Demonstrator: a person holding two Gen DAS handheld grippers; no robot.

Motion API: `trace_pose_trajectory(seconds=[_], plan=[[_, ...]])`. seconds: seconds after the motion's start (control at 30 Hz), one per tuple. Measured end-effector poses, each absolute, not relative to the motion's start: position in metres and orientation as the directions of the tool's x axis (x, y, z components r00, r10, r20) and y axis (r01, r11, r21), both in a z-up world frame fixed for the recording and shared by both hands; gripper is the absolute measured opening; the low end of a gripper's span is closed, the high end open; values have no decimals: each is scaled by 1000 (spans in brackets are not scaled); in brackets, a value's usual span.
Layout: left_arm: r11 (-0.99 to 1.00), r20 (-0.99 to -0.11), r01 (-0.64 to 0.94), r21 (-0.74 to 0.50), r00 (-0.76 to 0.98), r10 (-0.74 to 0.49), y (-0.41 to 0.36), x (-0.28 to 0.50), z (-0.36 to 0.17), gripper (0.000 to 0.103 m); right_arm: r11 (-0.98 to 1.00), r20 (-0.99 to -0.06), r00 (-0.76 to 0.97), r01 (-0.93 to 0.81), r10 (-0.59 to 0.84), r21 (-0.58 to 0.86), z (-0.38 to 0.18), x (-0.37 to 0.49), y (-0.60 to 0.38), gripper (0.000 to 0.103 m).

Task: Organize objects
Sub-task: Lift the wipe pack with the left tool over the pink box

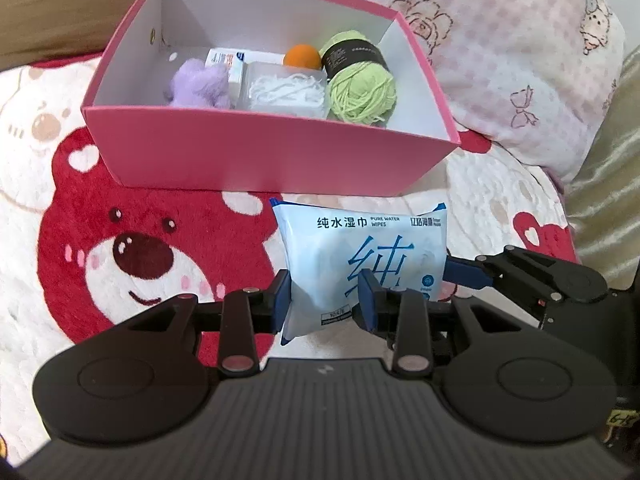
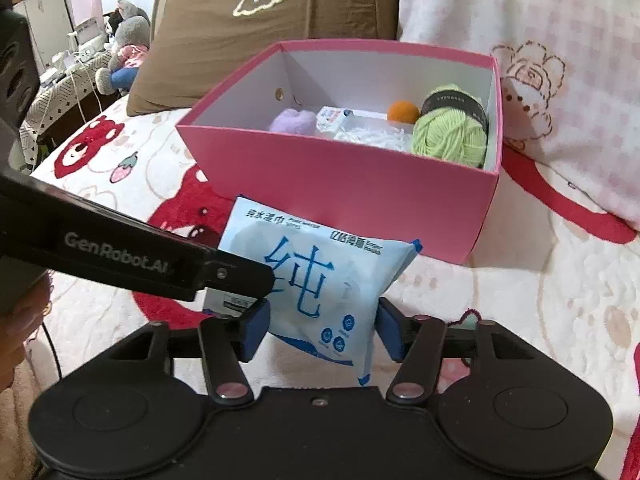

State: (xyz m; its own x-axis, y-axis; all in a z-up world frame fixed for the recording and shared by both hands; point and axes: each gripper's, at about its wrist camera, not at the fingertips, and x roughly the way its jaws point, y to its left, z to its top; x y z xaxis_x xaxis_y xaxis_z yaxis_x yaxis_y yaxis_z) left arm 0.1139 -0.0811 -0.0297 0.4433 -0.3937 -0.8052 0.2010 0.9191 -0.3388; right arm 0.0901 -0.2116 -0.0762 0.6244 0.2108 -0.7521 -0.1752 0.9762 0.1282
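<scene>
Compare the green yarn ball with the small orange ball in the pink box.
The light green yarn ball is clearly bigger than the small orange ball. The yarn ball shows wound strands and wears a dark paper band; the orange ball looks plain and unbanded. The yarn ball lies nearer the front, the orange ball behind it. Both sit at the same end of the pink cardboard box.

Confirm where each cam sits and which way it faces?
Left wrist: rides the left gripper, looking forward and down at the wipes pack pinched in it and the pink box beyond; the right gripper enters from the right.
Right wrist: rides the right gripper, facing the same pack and box; the left gripper crosses from the left, and part of a hand shows at the left edge.
Shared: pack, box, green yarn.
</scene>
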Motion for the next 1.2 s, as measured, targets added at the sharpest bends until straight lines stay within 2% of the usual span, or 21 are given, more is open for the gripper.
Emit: trace_pose_trajectory(seconds=[0.13, 0.4, 0.63, 0.73, 0.93, 1.2], plan=[[920, -805, 214, -330, 445, -392, -79, 110, -19, 34, 975, -739, 640, -193, 211, 111, -65, 86, -206, 72], [915, -789, 233, -329, 465, -402, -73, 104, 11, 35, 973, -714, 664, -203, 221, 112, -38, 77, -201, 74], [912, -769, 228, -342, 490, -411, -63, 104, 26, 37, 961, -678, 694, -267, 241, 68, -12, 68, -192, 81], [909, -762, 227, -350, 495, -417, -57, 104, 33, 37, 956, -672, 697, -288, 250, 56, -6, 72, -188, 81], [902, -744, 243, -357, 510, -431, -53, 112, 53, 37, 952, -646, 706, -280, 291, 122, 10, 83, -196, 80], [902, -717, 281, -327, 548, -431, -57, 131, 86, 37, 952, -622, 724, -272, 297, 138, 37, 95, -211, 70]])
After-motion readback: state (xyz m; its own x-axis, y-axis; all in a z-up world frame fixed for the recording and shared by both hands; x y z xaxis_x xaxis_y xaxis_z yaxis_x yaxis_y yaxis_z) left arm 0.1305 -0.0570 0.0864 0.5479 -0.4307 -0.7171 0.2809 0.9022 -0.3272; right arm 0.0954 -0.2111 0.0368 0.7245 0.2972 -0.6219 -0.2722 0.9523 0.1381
